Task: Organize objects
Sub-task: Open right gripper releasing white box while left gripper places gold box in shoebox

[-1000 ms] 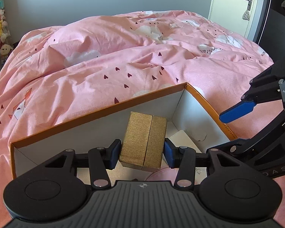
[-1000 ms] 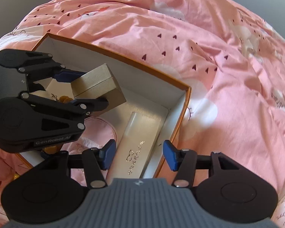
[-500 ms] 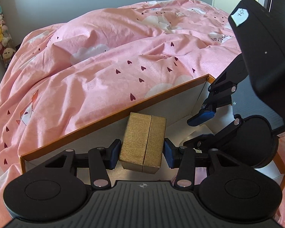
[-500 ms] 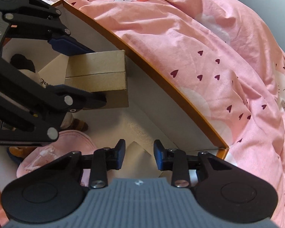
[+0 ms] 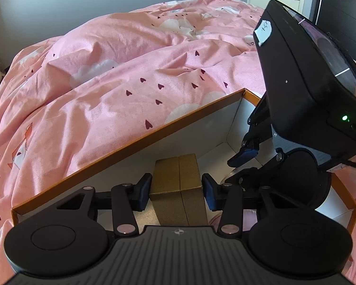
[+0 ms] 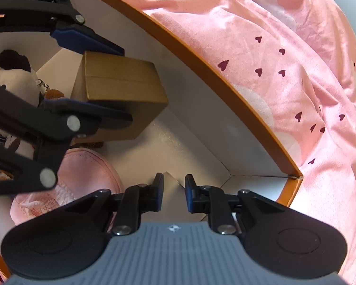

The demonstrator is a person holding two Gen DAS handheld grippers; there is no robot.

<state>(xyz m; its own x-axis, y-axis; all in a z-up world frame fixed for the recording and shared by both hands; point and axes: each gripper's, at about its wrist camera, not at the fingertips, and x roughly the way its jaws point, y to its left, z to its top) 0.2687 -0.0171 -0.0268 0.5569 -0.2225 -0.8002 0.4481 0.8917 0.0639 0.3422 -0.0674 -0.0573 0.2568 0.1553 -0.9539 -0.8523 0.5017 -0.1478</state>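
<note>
Pink bedding (image 5: 130,76) fills the left wrist view, with the orange-rimmed box (image 5: 135,140) lying open on the bed. My left hand-held gripper (image 5: 176,190) is clamped on the gold carton (image 5: 178,185), held just inside the box's long wall; the right hand-held gripper (image 5: 243,158) hangs at three o'clock, much nearer than a second ago, when it was over the rim.

From the right wrist view, my right hand-held gripper (image 6: 174,193) has just been closing and is now clamped on a pale flat packet (image 6: 172,185) in the box corner. The gold carton (image 6: 121,95) sits at ten o'clock, a pink pouch (image 6: 83,173) at eight. I judge the packet could slip from so narrow a pinch, or the two grippers could knock together in this tight corner.
</note>
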